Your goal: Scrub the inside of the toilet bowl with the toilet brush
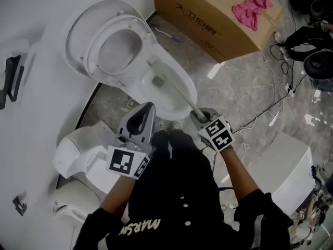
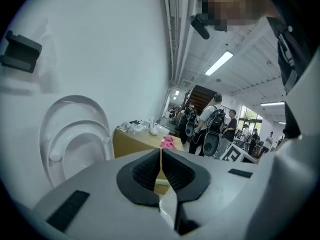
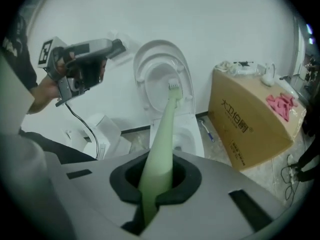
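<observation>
Just short of the toilet bowl's point(image 1: 171, 115) near rim, the left gripper point(image 1: 146, 108) hangs with its jaws together on nothing; beside it the right gripper point(image 1: 200, 116) is clenched on the toilet brush point(image 1: 177, 91); the brush's long axis runs straight ahead, with its head inside the bowl.

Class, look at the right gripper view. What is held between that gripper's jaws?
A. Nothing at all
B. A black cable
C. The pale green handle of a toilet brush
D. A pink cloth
C: the right gripper has its jaws closed on the pale green handle of the toilet brush, which runs forward towards the toilet bowl.
</observation>
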Tool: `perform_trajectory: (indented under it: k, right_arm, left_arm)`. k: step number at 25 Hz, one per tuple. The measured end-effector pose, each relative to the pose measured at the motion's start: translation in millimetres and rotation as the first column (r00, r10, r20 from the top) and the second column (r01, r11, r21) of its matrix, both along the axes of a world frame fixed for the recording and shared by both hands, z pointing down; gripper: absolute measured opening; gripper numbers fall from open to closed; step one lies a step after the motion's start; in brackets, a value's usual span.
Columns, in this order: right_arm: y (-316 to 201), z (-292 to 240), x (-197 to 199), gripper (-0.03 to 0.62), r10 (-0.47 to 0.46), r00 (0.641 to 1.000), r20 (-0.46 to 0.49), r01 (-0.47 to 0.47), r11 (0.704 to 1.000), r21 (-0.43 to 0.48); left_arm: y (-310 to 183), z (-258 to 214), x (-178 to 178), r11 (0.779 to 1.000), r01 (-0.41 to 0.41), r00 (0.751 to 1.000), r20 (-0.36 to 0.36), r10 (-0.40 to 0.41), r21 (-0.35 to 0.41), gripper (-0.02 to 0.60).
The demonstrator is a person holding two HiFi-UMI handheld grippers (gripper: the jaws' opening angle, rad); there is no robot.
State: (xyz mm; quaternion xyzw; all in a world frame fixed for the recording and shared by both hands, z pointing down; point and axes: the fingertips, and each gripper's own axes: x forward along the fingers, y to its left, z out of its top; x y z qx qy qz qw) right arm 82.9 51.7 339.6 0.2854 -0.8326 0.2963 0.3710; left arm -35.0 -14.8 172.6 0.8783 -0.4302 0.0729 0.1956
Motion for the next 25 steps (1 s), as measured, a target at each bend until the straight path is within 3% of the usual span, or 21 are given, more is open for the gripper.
perform_trajectory:
  k: [5,10,17,25]
  right_arm:
    - [-13.8,-70.3,8.8,0.015,0.033,0.997,0.071,-0.045,0.985,0.164]
    - [-26.7,-142.3,15.5,0.015,0.067,0.986,0.153,-0.111,0.947,0.301]
    - [-36.7,-228.5,20.2,0.015,0.087,0.967,0.241,-0.19,0.875,0.446]
    - [-35.0,-289.0,25.2,0.015,0.078,0.956,0.283,-0.232,0.79,0.567]
  left_arm:
    - [4.7,-47.8,5.8,0.998,0.005,1.0,0.004,-0.005,0.061,0.035]
    - [14.1,-91.0,11.5,0.992,-0.011,1.0,0.014,0.009,0.122,0.035]
    - [21.2,-135.9,5.9,0.981,0.005,1.0,0.006,-0.007,0.194,0.035]
    - [23.8,-178.8,3.7,0.961,0.002,1.0,-0.002,-0.002,0.276,0.035]
